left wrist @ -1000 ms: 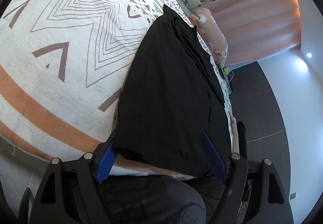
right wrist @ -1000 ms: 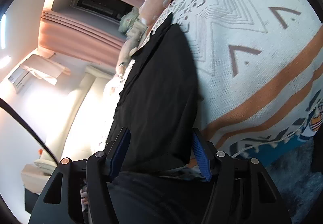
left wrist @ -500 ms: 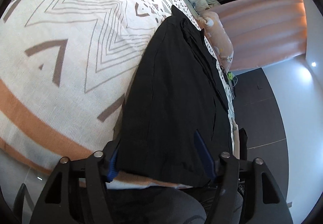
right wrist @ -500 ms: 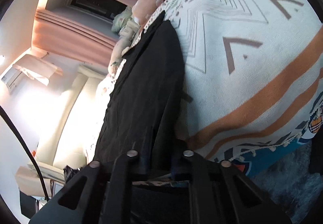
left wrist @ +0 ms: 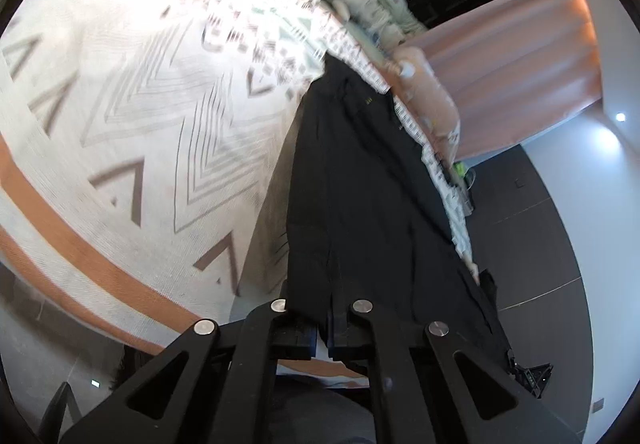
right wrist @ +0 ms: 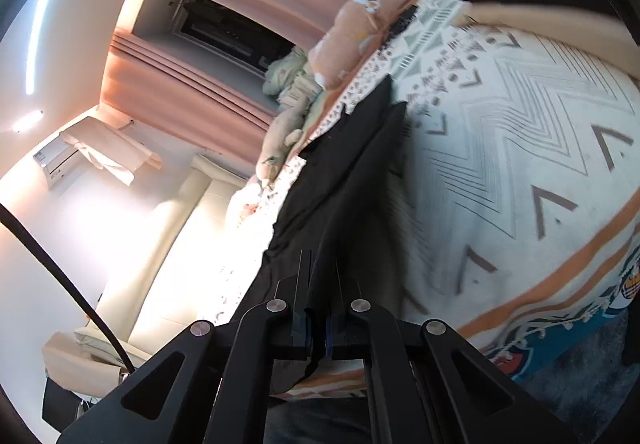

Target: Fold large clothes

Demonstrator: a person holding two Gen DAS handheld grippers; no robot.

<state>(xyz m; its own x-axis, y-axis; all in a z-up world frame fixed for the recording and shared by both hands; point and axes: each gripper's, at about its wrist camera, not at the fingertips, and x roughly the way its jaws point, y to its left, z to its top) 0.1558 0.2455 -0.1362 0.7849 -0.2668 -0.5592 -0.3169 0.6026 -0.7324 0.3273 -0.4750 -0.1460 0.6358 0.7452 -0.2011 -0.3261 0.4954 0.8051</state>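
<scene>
A large black garment (left wrist: 360,196) lies lengthwise on the bed's patterned white and orange cover (left wrist: 132,132). My left gripper (left wrist: 323,328) is shut on the garment's near hem and holds it lifted off the cover. In the right wrist view the same black garment (right wrist: 340,184) stretches away along the cover (right wrist: 520,164). My right gripper (right wrist: 318,324) is shut on the near hem too, with the cloth raised between its jaws.
Plush toys and pillows (left wrist: 360,0) lie at the far end of the bed (right wrist: 344,40). Peach curtains (left wrist: 512,56) hang beyond. Dark floor (left wrist: 540,224) lies to the right of the bed. A cream sofa (right wrist: 172,244) stands at the left in the right wrist view.
Both grippers have closed on the garment's near hem, the right one first, then the left. The hem has lifted off the cover and both views have tilted up.
</scene>
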